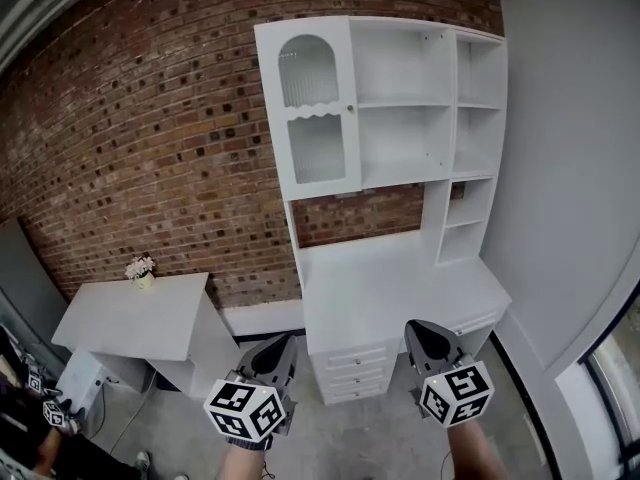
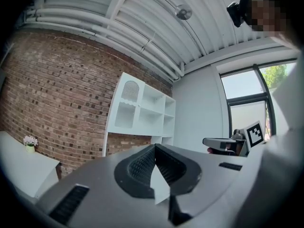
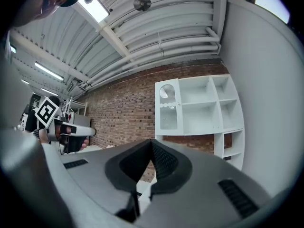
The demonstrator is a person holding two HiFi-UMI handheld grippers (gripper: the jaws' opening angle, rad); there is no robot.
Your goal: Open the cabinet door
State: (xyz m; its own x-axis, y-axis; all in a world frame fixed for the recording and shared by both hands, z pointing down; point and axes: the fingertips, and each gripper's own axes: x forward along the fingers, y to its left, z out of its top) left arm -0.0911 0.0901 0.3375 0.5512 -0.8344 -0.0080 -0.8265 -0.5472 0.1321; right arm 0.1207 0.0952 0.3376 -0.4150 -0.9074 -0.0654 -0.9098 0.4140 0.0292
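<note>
Head view, near to far.

- Left gripper (image 1: 283,348) at 7 o'clock and right gripper (image 1: 424,332) at 5 o'clock. Both are held low over the floor (image 1: 370,438), side by side and well apart, noses toward the desk.
- Left gripper view: jaws pressed together at the tips, nothing between them.
- Right gripper view: jaws pressed together as well, nothing pinched.
- Neither gripper touches any furniture.
- Drawers (image 1: 352,368): a stack of three between the two grippers, just beyond their tips, all pushed in.
- Desk (image 1: 390,278) above the drawers, at centre, with a bare white top.
- Side table (image 1: 135,318) at 8 o'clock, white, apart from the desk. Flowers (image 1: 141,268) in a small pot stand at its far edge against the brick wall (image 1: 150,118).
- Cabinet (image 1: 405,98) at 12 o'clock, a white shelf unit standing on the desk back against the brick. Its open shelves run to the right side.
- Door (image 1: 318,108) on the cabinet's upper left bay, with an arched ribbed pane above and a plain pane below. It sits flush with the frame, so it is closed.
- Knob (image 1: 350,107): small, on the door's right edge at mid-height.
- Both grippers are well short of the door and far below it.
- Grey wall (image 1: 570,148) from 1 to 4 o'clock, meeting the cabinet's right side.
</note>
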